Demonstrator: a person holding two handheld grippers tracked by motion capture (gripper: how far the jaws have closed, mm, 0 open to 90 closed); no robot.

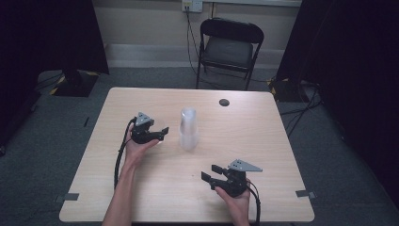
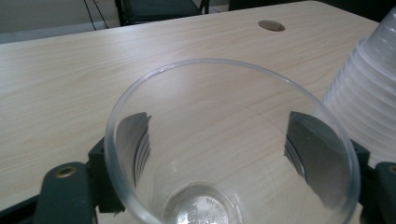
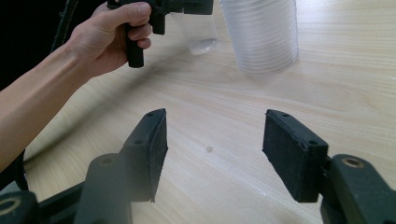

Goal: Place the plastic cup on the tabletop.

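While the left claw [image 1: 160,133] grips a single clear cup [image 2: 232,154] between its jaws, one jaw pressed against each side of the cup's wall, the stack of clear cups [image 1: 188,128] stands upside down on the counter [image 1: 263,132] just to the right of it, near the middle. The right claw [image 1: 214,175] sits at the near right of the counter, well apart from the stack, its jaws spread wide with bare wood between them.

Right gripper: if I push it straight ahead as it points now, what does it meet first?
Probably bare table first; farther along, the stack of clear cups stands slightly right of centre. The right gripper is open and empty; depth is uncertain.
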